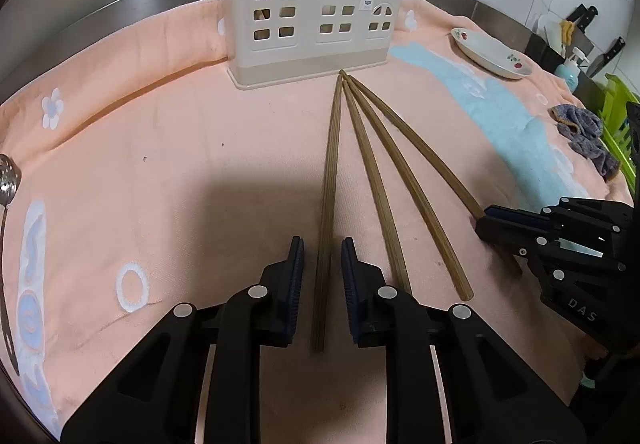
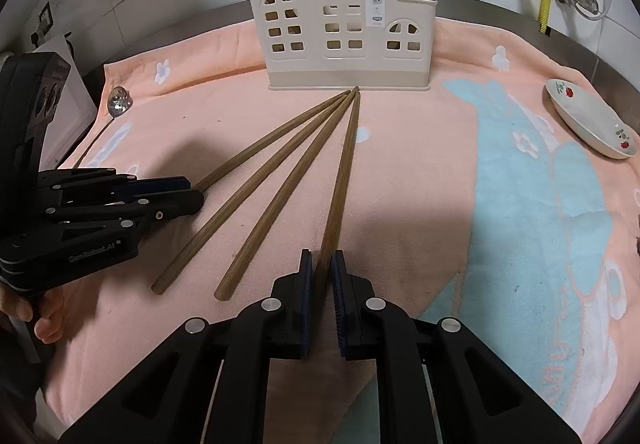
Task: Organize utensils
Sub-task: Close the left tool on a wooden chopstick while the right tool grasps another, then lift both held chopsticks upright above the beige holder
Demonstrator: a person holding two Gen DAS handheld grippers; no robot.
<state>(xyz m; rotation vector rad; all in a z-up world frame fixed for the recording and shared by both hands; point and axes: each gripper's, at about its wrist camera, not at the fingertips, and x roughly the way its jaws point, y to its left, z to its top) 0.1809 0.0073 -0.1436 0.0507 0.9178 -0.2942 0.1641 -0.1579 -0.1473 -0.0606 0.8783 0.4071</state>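
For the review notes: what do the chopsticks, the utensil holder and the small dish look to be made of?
Chopsticks: probably bamboo or wood, matte brown with lengthwise grain.
Utensil holder: moulded plastic, cream with a slight sheen and cut-out windows.
Dish: likely glazed ceramic, glossy white with painted red flowers, though melamine cannot be ruled out.
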